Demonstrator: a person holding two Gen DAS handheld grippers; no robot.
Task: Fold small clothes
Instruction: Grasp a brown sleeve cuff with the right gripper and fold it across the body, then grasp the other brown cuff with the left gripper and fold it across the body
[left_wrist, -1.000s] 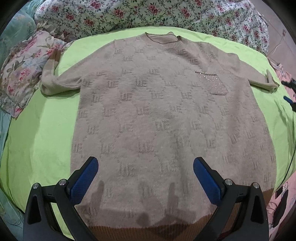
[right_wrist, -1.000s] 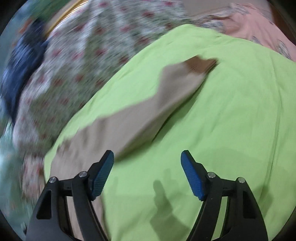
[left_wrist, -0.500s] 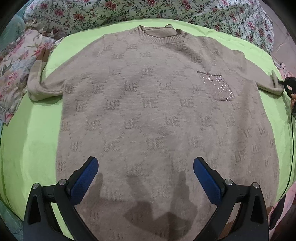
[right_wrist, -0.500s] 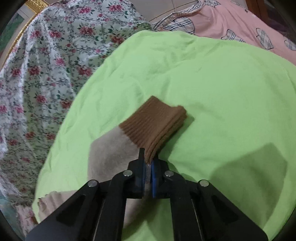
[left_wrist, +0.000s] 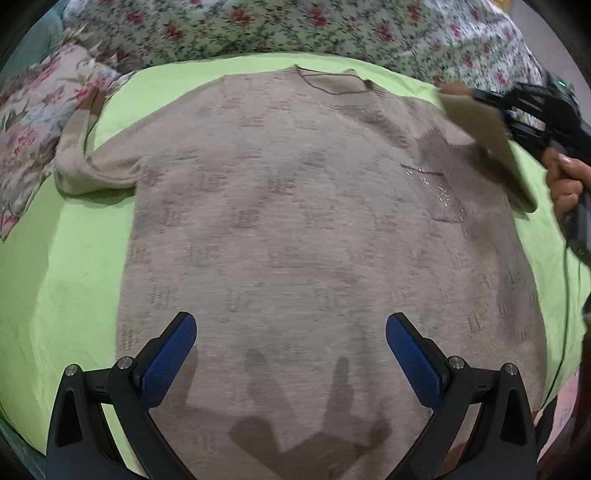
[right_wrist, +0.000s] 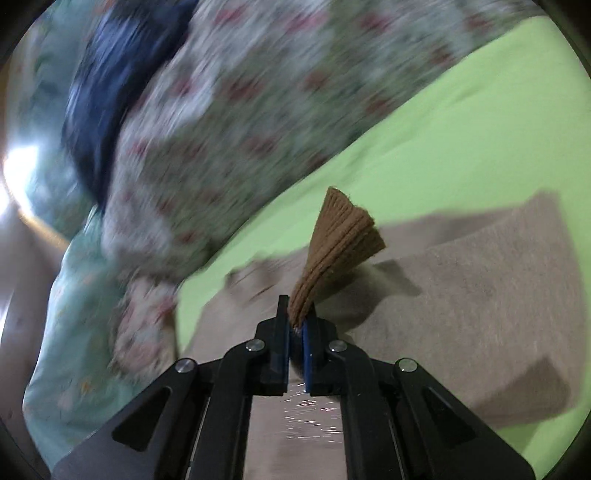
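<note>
A beige knitted sweater with a sparkly chest pocket lies flat, front up, on a lime-green sheet. My left gripper is open and empty, hovering over the sweater's lower half. My right gripper is shut on the brown ribbed cuff of the right sleeve. In the left wrist view that sleeve is lifted and carried over the shoulder, with the right gripper at the far right. The left sleeve lies bent at the sheet's left edge.
Floral bedding runs along the back and a floral pillow sits at the left. A dark blue cloth lies on the bedding in the blurred right wrist view. A cable hangs at the right.
My right gripper closed on the right sleeve's cuff, lifted it and swung it inward over the sweater's body. My left gripper moved forward over the sweater and stayed open.
</note>
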